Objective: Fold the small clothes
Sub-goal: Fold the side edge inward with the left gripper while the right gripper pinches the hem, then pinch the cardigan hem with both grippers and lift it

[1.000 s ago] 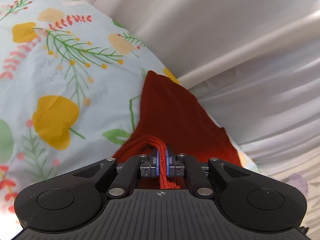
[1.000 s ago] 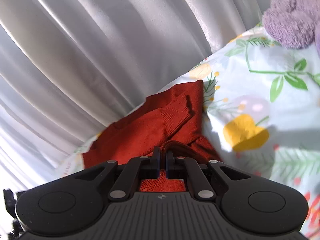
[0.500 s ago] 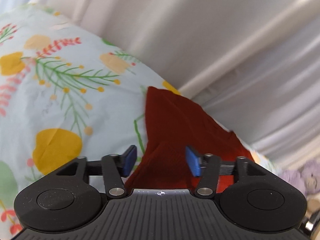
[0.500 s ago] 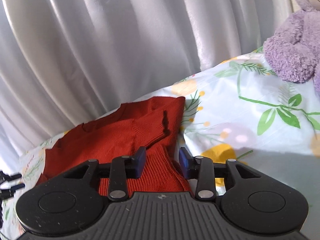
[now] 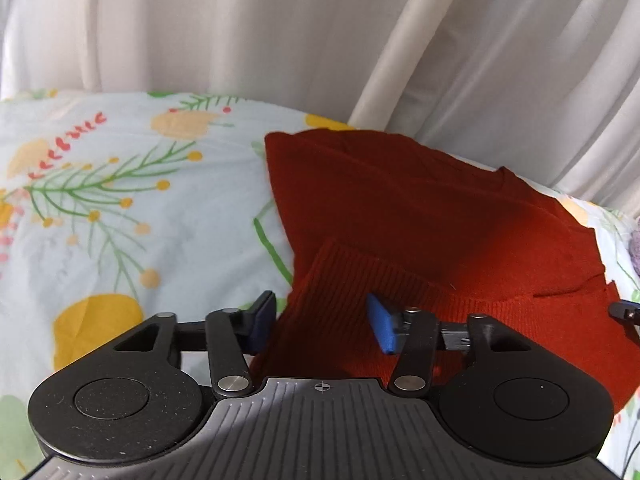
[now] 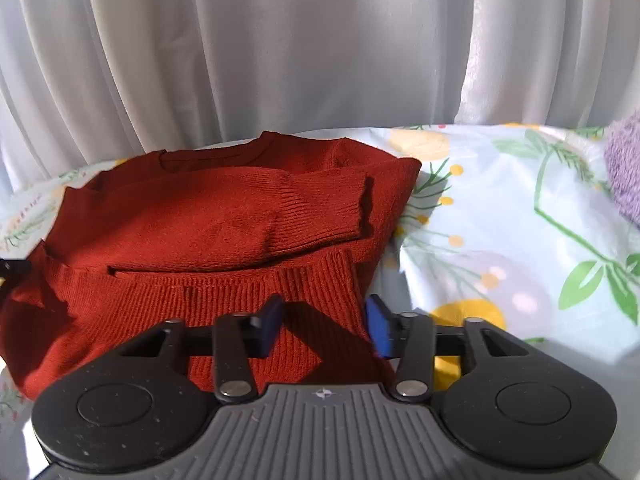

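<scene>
A rust-red knitted sweater [image 5: 400,208] lies folded on the floral bedsheet, its ribbed hem laid up over the body. In the right wrist view the sweater [image 6: 200,216] shows a sleeve folded across its front and the neckline at the far side. My left gripper [image 5: 322,322] hovers over the hem's left corner; its jaws are closing, with ribbed cloth under the gap and the blue pads not pressing on it. My right gripper [image 6: 325,324] stands open over the hem's right corner, its pads clear of the cloth.
The floral bedsheet [image 5: 120,200] spreads left of the sweater and, in the right wrist view, the bedsheet [image 6: 500,220] runs to the right. A white curtain [image 6: 320,40] hangs close behind. A purple plush toy [image 6: 624,168] sits at the far right.
Both grippers were shut on the red hem a second ago; they let go and opened. Both views rolled level and drew back, and the hem now rests on the sweater.
</scene>
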### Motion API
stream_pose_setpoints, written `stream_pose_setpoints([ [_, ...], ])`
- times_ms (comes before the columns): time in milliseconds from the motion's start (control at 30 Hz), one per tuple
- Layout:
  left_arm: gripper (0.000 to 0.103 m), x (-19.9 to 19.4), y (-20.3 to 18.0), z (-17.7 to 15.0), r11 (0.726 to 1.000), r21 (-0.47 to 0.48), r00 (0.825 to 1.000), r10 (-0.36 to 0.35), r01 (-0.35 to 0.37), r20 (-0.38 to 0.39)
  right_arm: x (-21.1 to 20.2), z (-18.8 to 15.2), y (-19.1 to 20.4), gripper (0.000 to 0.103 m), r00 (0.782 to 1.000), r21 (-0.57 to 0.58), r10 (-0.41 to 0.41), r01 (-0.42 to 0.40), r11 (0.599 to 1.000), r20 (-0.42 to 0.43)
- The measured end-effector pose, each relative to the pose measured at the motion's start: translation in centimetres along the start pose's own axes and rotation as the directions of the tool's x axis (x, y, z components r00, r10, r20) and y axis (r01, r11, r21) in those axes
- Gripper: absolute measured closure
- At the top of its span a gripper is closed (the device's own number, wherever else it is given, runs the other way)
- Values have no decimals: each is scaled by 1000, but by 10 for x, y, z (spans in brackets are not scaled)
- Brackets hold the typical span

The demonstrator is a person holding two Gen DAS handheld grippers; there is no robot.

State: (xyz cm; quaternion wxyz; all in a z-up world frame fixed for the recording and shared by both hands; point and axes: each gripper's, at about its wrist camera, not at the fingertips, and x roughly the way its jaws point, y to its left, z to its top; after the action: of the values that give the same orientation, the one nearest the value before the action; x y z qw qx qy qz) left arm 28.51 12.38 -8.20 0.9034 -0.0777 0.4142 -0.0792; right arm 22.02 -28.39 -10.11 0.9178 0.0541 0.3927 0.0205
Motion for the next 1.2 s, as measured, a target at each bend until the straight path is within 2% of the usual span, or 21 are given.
stream_pose_setpoints([
  [100,70,1,-3,1,1000,19,1000,6,-6,-1,-2,1,4,95,999,-44,-29,29,999,14],
  [167,80,2,-5,0,1000,26,1000,-2,2,-4,-5,1,6,96,1000,-52,-20,21,998,18],
  [267,81,2,-9,0,999,40,1000,-16,16,-2,-11,0,12,96,1000,-89,10,-8,996,25],
  [467,66,12,-10,5,998,41,999,-41,42,-19,0,0,12,91,1000,-97,-17,16,995,-10],
  [633,67,17,-14,6,998,57,999,-36,38,-40,5,-2,14,91,1000,-118,-26,25,993,-13],
  [700,91,16,-14,6,998,61,999,-15,18,-37,4,-2,15,93,999,-127,-33,32,991,-7],
  [767,94,13,-10,7,999,34,999,-21,22,-34,0,-3,17,96,999,-134,-39,40,990,9],
  [867,95,-6,-8,14,999,2,999,-51,51,8,-15,1,22,97,997,-147,-39,49,988,67],
  [1000,95,-38,-7,41,995,-33,988,-93,98,126,-47,23,22,97,984,-120,-6,28,992,177],
  [1100,95,-43,-7,67,996,-52,980,-57,68,193,-56,46,20,98,969,-92,-16,39,995,248],
  [1200,95,-27,-8,88,996,-85,978,-21,40,207,-46,66,18,98,957,-73,-49,73,995,287],
])
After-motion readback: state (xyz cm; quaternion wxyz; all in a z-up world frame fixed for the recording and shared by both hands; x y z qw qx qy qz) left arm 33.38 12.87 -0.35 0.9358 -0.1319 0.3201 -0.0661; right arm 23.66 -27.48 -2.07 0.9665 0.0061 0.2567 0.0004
